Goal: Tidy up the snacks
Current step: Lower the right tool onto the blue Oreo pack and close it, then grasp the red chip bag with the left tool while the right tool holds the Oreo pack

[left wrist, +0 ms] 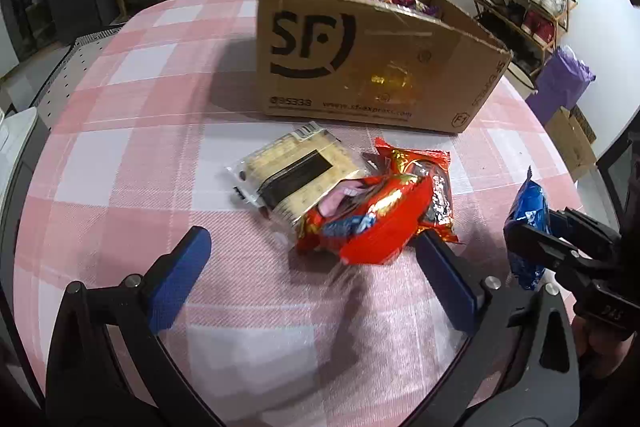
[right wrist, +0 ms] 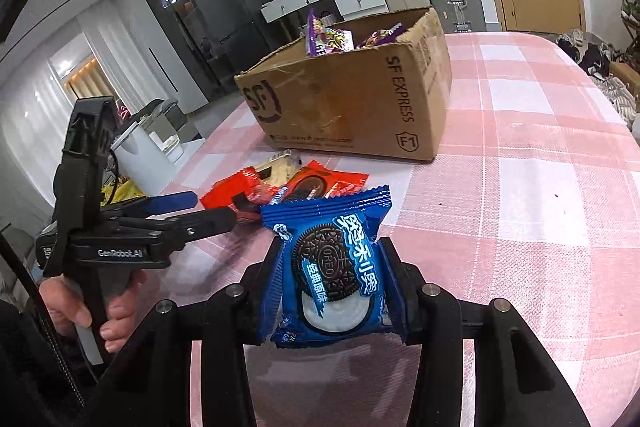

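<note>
We see the right claw (right wrist: 334,291) clamped on a blue cookie packet (right wrist: 334,267), held clear above the bench (right wrist: 540,187). The left claw (left wrist: 308,259) stands wide apart, empty; just ahead of its tips lie the red packets (left wrist: 376,215) and a cracker pack (left wrist: 288,171). The cardboard box (left wrist: 372,67) sits beyond them.
</note>
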